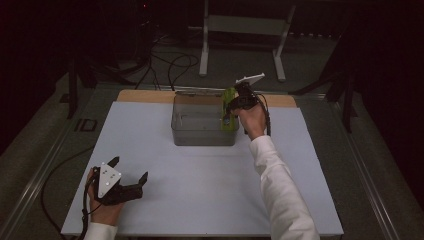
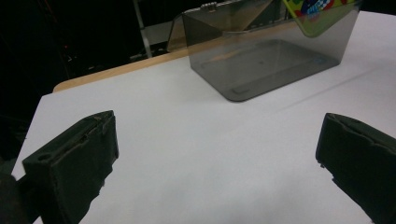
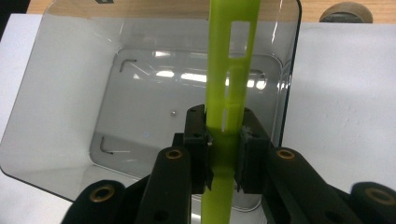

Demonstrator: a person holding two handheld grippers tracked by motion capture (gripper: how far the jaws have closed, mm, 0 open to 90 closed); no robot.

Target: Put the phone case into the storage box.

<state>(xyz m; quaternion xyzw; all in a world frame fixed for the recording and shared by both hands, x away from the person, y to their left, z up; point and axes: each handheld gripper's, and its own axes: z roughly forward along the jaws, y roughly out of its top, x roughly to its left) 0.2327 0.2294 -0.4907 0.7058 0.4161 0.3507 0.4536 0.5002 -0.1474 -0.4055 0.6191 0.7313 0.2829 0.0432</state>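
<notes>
Right gripper (image 3: 223, 149): clamped on green card (image 3: 231, 70), held edge-up, long axis pointing into bin (image 3: 56, 116) directly below. Left gripper (image 1: 131, 172): jaws wide apart, nothing held, well apart from bin.

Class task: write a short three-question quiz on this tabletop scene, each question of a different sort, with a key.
1. True or false: the right gripper is shut on the green card.
2. Where is the card? A) flat on the white board B) held edge-up over the grey bin C) in the left gripper
3. Fill in: the left gripper's fingers stand ____ with nothing between them.

Key: 1 true; 2 B; 3 open.
</notes>
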